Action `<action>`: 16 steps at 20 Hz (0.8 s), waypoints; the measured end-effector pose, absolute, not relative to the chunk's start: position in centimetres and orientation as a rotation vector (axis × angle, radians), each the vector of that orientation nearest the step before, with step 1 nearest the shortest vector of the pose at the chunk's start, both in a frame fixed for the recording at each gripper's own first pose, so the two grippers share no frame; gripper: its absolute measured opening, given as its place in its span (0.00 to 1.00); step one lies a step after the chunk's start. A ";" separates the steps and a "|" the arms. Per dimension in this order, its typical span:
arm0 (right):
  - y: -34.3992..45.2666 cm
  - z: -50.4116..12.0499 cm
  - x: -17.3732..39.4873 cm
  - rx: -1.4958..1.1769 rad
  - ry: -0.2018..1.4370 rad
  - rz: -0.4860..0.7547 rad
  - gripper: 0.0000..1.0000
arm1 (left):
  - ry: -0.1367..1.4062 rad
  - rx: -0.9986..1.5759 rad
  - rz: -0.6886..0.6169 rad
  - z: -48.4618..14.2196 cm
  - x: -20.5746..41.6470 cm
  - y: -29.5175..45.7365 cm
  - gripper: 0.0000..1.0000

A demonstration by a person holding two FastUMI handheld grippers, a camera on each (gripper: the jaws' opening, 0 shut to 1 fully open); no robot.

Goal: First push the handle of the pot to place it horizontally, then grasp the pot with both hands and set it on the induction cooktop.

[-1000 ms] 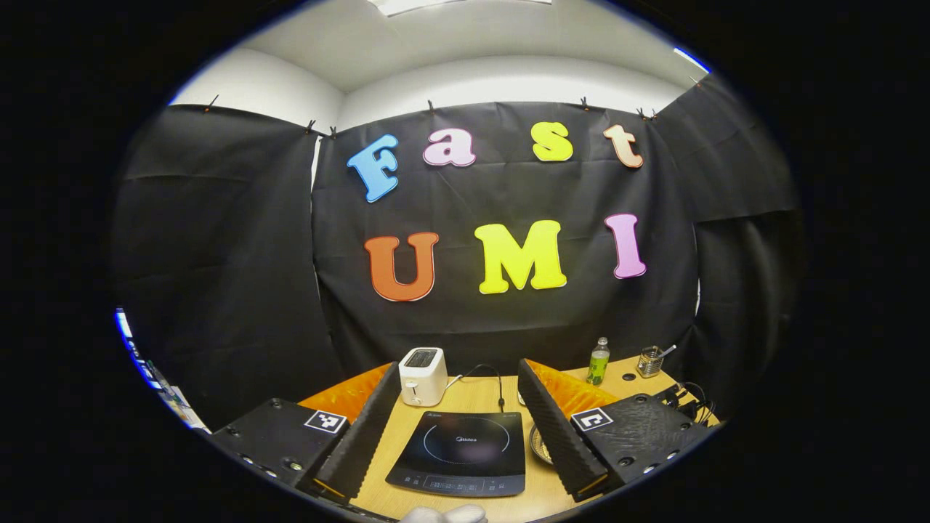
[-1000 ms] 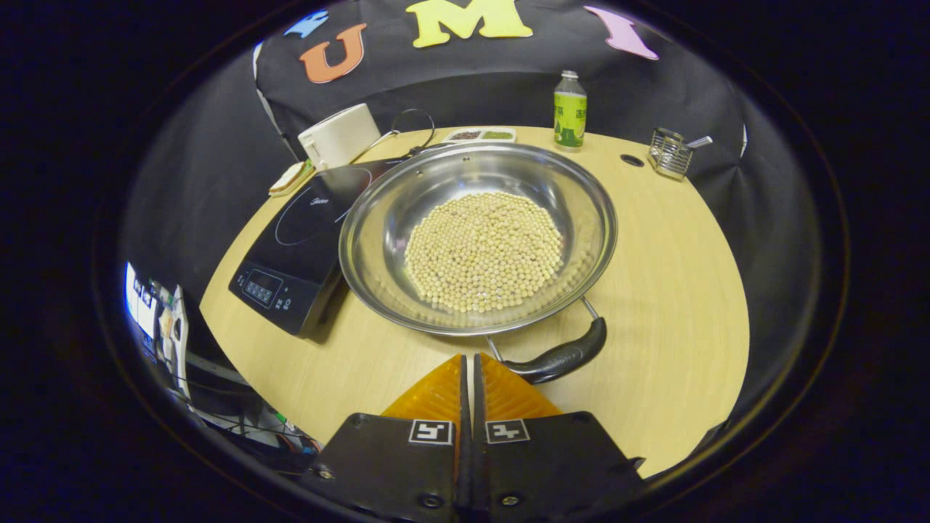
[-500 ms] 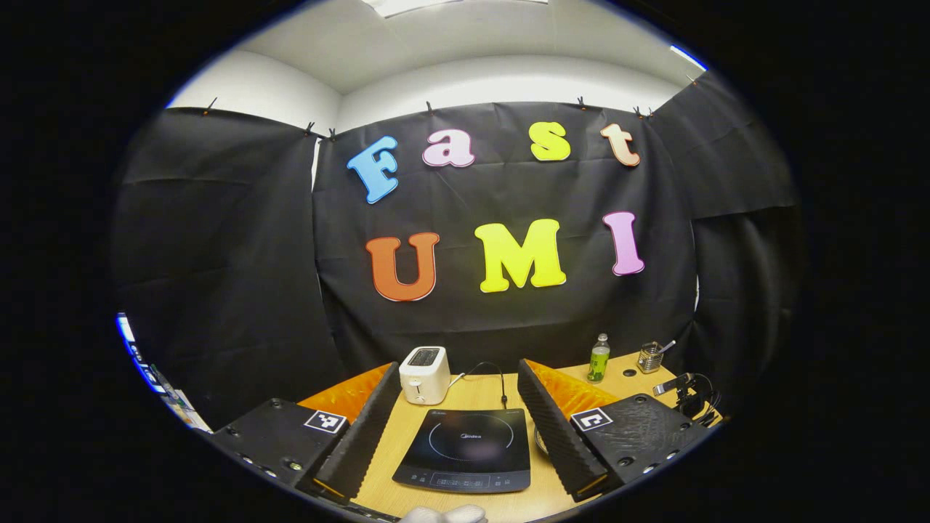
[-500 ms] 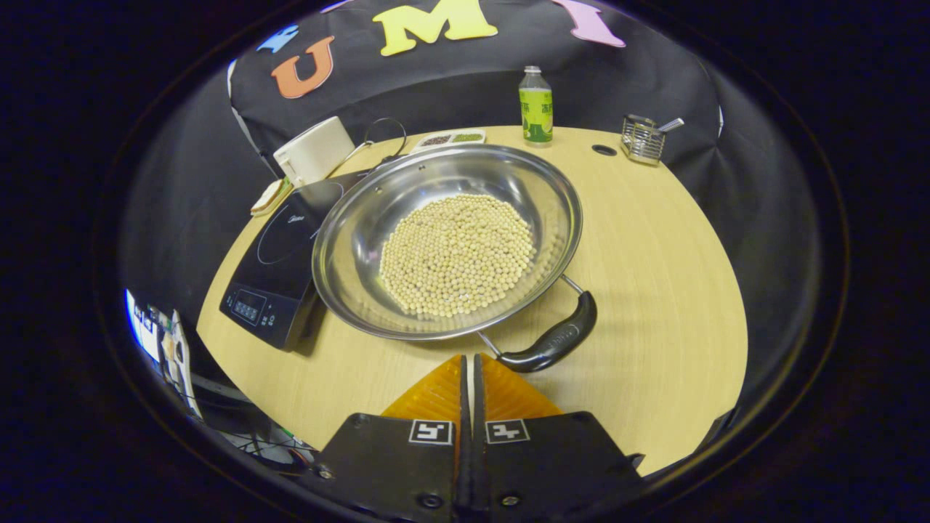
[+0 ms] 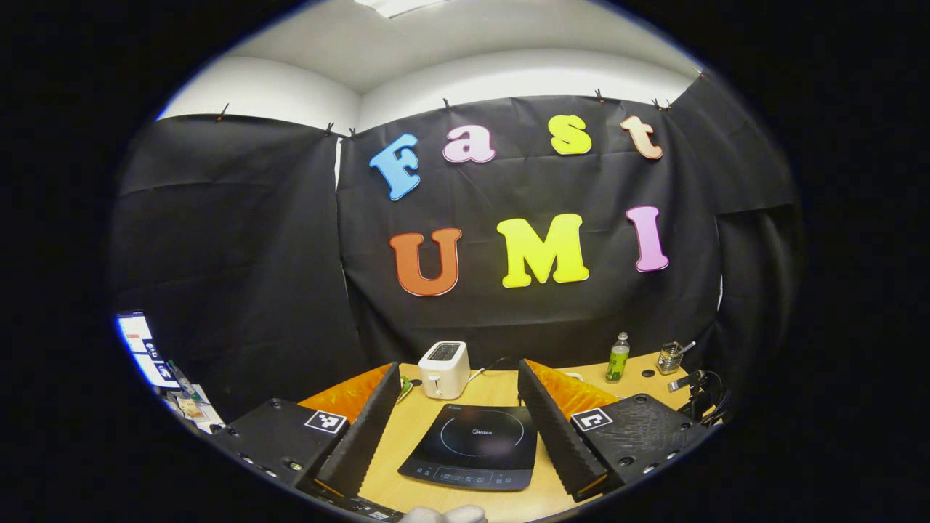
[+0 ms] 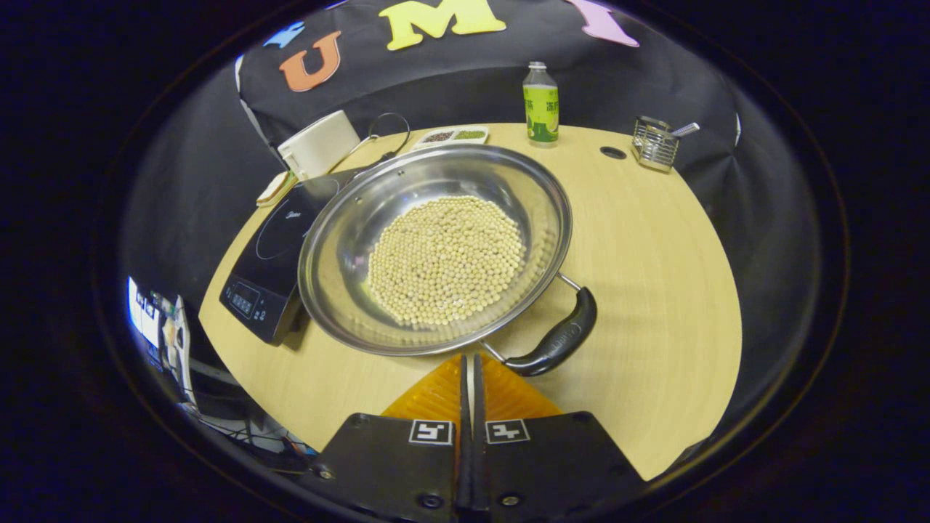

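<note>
A wide steel pot (image 6: 538, 189) holding several pale beans (image 6: 447, 258) sits on the wooden table (image 6: 654, 254), its left rim over the black induction cooktop (image 6: 272, 243). The pot's black handle (image 6: 556, 341) points toward the lower right. My right gripper (image 6: 469, 357) is shut with nothing in it, its tips just in front of the pot's near rim, left of the handle. In the left gripper view, my left gripper (image 5: 458, 385) is open and held above the table, the cooktop (image 5: 476, 447) lying between its fingers.
A white toaster (image 6: 320, 142) with its cable stands behind the cooktop. A small divided dish (image 6: 450, 135), a green bottle (image 6: 541, 102) and a wire holder (image 6: 655, 142) line the table's far edge. The right part of the table is bare wood.
My right gripper has crept closer to the pot's near rim, which has shifted left in its view. The left gripper view has swung slightly left, so the cooktop sits further right.
</note>
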State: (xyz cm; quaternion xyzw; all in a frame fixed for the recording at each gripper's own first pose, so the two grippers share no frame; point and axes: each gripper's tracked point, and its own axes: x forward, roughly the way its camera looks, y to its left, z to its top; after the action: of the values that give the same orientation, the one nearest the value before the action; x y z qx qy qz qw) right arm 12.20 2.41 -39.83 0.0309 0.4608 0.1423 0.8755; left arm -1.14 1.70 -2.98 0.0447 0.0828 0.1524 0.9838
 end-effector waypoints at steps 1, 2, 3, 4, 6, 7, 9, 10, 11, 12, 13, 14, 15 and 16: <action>2.1 -39.8 12.5 0.063 0.964 0.308 0.04 | 0.167 0.090 0.315 -2.9 -1.1 1.5 0.96; 1.6 -39.7 12.8 0.059 0.965 0.315 0.00 | 0.167 0.091 0.327 -2.8 -1.0 1.2 0.96; 1.2 -39.7 13.1 0.053 0.967 0.322 0.04 | 0.167 0.093 0.333 -2.7 -0.9 0.9 0.96; 0.9 -39.7 13.2 0.049 0.968 0.330 0.04 | 0.166 0.095 0.343 -2.6 -0.9 0.7 0.96; 0.3 -39.7 13.6 0.047 0.972 0.346 0.04 | 0.167 0.090 0.355 -2.5 -0.6 0.1 0.96; 0.1 -39.7 13.8 0.045 0.975 0.352 0.04 | 0.168 0.090 0.361 -2.5 -0.7 -0.3 0.96; -0.6 -39.7 14.4 0.033 0.975 0.358 0.04 | 0.170 0.094 0.374 -2.6 -0.5 -0.6 0.96; -0.9 -39.7 14.6 0.027 0.977 0.361 0.04 | 0.170 0.093 0.380 -2.7 -0.5 -0.9 0.96; -1.2 -39.7 14.9 0.022 0.979 0.366 0.04 | 0.171 0.092 0.387 -2.7 -0.5 -1.2 0.96; -1.4 -39.7 15.1 0.017 0.982 0.373 0.04 | 0.171 0.091 0.395 -2.8 -0.4 -1.5 0.96; -1.6 -39.7 15.4 0.010 0.984 0.380 0.04 | 0.172 0.089 0.403 -3.0 -0.3 -1.6 0.96; -1.9 -39.7 15.6 0.001 0.986 0.386 0.03 | 0.176 0.085 0.416 -3.2 -0.3 -1.8 0.96; -2.2 -39.8 15.9 -0.009 0.988 0.391 0.04 | 0.176 0.080 0.425 -3.3 -0.3 -2.0 0.96; -2.5 -39.8 16.2 -0.019 0.990 0.397 0.04 | 0.174 0.073 0.433 -3.4 -0.2 -2.3 0.96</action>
State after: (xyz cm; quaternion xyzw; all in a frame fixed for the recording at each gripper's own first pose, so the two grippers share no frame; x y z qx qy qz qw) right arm 16.23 -2.48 -39.85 -0.0089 0.4720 0.1890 0.8611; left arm -0.23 -2.35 -3.37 0.0363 0.0861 0.2144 0.9723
